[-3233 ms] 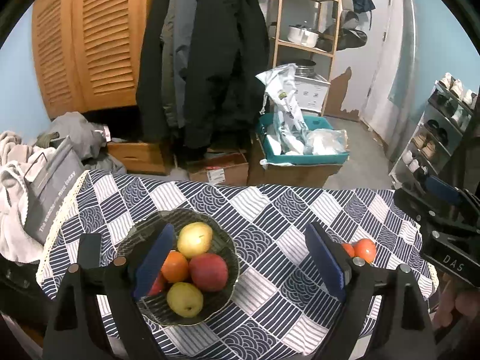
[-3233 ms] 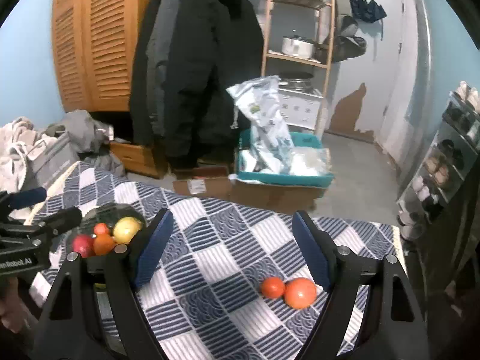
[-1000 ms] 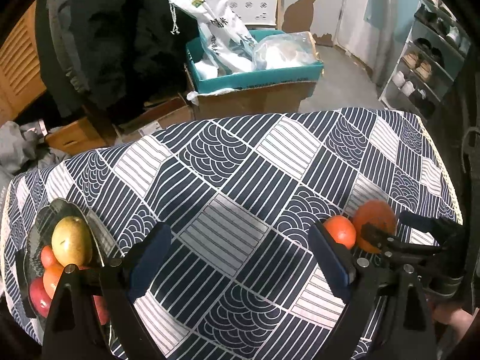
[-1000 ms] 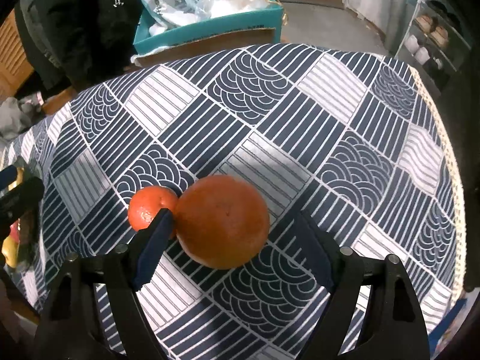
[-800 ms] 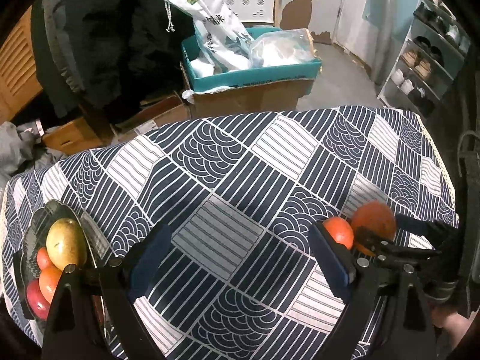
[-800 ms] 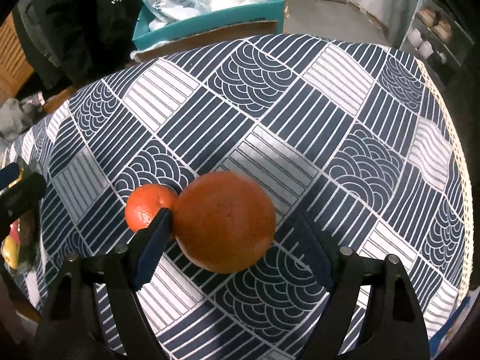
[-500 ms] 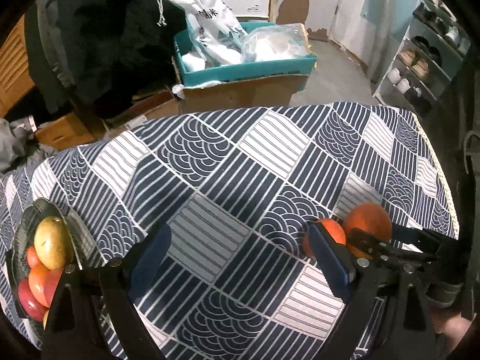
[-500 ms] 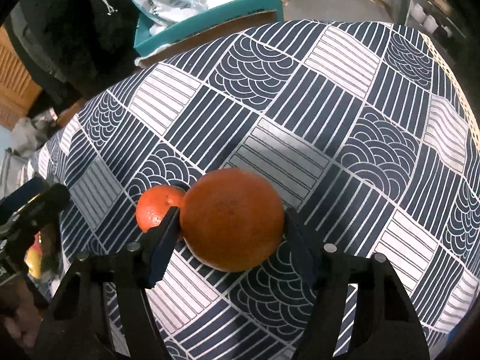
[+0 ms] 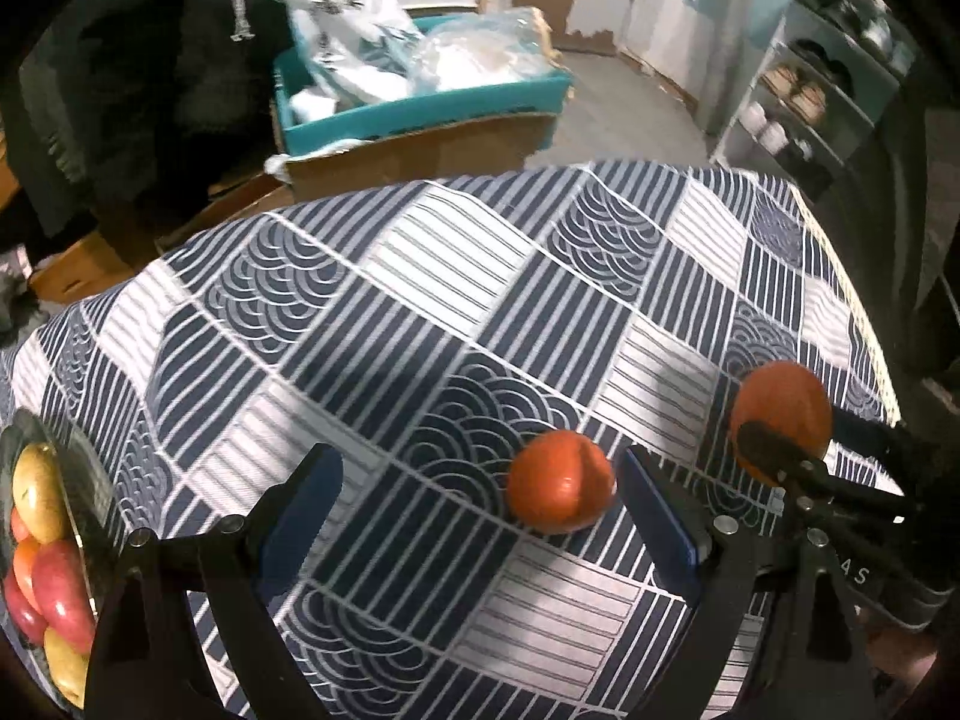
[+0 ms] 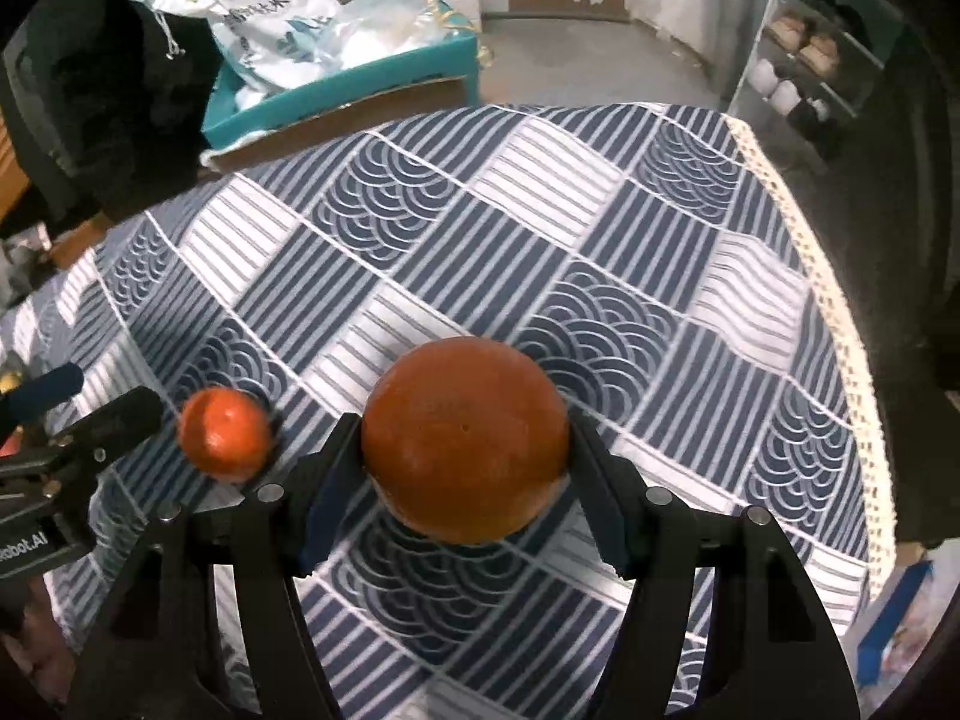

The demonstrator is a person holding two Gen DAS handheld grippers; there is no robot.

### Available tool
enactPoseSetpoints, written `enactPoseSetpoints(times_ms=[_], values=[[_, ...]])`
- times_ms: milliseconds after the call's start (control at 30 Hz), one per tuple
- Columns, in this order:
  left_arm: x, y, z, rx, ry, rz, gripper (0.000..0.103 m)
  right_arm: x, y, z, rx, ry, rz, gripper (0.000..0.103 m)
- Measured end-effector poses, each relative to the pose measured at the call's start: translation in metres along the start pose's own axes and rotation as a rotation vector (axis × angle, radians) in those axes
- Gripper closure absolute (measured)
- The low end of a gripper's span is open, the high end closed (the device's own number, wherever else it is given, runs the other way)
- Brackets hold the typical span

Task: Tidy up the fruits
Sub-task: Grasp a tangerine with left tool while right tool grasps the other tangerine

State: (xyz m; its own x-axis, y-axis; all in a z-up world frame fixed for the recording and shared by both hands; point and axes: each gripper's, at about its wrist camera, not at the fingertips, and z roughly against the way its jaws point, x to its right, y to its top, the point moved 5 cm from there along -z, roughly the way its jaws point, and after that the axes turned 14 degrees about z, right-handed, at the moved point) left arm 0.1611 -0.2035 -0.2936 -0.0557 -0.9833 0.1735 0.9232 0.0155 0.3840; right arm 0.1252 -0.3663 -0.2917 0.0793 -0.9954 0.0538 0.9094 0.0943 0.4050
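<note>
A large orange point(image 10: 465, 420) sits between the blue pads of my right gripper point(image 10: 465, 429), which is shut on it over the patterned tablecloth point(image 10: 600, 252). I cannot tell whether it is off the cloth. A small orange point(image 9: 561, 489) lies on the cloth between the fingers of my open left gripper point(image 9: 477, 468), close to the right finger and untouched. In the left wrist view the right gripper point(image 9: 804, 429) with the large orange point(image 9: 780, 396) is at the right. A dark glass bowl point(image 9: 90, 468) holding a yellow fruit point(image 9: 36, 492) and a red apple point(image 9: 57, 588) is at the left edge.
Beyond the table's far edge a teal tray point(image 9: 420, 108) of white bags rests on a cardboard box point(image 9: 420, 150). Dark coats point(image 9: 120, 60) hang at the back left. A shoe rack point(image 9: 810, 90) stands at the right. The cloth's lace edge point(image 10: 828, 300) marks the table's right side.
The right gripper has closed onto the large orange and drawn it away from the small one. The left gripper has moved right, so the small orange now lies between its fingers.
</note>
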Motion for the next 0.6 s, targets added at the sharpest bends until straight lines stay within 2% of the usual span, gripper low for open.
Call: enactPoseSetpoints(times_ms=[233,367,500,533,600], values=[[0.016,-0.012,-0.02,-0.031,0.023,-0.064,0.009,0.007,-0.016,-0.013,-0.051,0.01,0.005,0.035],[0.017,-0.015,-0.029,-0.05,0.03,-0.073,0.011,0.006,-0.017,-0.012,-0.046,0.01,0.026,0.034],[0.015,-0.018,-0.036,-0.083,-0.009,-0.048,0.029,0.005,-0.018,-0.012,-0.048,0.003,0.043,0.034],[0.014,-0.02,-0.038,-0.095,-0.022,-0.04,0.03,0.004,-0.017,-0.012,-0.049,0.001,0.047,0.034],[0.014,-0.022,-0.04,-0.106,-0.054,-0.03,0.038,0.004,-0.017,-0.014,-0.06,-0.007,0.055,0.034]])
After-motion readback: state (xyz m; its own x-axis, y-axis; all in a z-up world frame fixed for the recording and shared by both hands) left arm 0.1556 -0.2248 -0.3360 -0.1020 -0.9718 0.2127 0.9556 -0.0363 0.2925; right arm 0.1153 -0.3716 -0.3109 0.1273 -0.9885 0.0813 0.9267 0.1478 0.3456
